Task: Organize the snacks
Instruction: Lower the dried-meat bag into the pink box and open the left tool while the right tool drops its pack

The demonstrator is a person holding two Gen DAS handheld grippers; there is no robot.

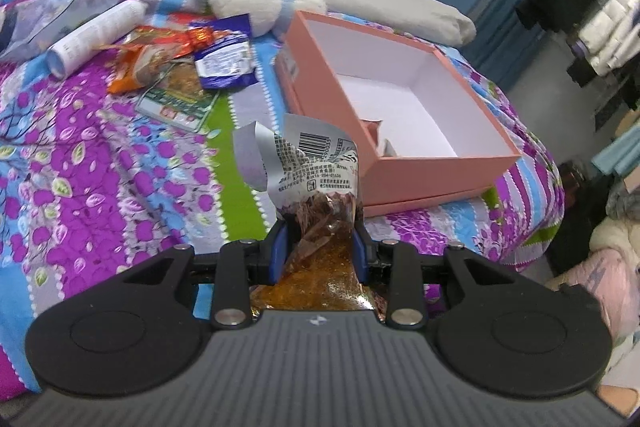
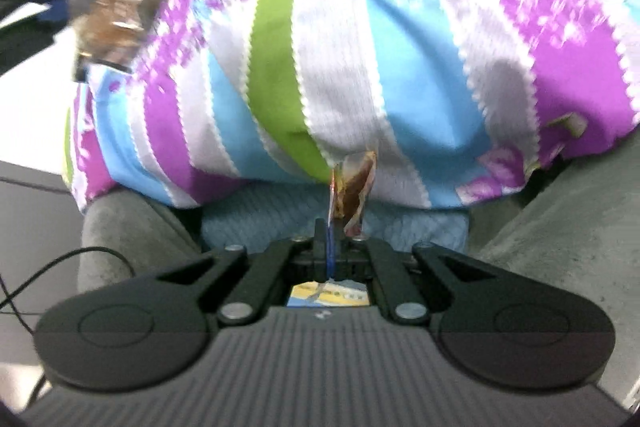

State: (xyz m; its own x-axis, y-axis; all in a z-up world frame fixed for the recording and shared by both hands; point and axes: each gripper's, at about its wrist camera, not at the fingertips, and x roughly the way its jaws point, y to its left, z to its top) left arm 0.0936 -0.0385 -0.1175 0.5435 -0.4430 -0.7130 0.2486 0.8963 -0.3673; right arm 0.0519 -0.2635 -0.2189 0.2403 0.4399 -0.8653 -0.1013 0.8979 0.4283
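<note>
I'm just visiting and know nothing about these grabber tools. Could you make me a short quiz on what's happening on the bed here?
1. True or false: the pink box already holds several snack packets.
2. What does the left gripper hold? A) a white tube B) a clear packet of brown snack C) a plush toy
3. Fill in: the right gripper is shut on a thin ____.

Key
1. False: only its white inside shows.
2. B: the snack packet sits between the blue pads.
3. Wrapper: a small wrapper sticks up from the closed jaws.
</note>
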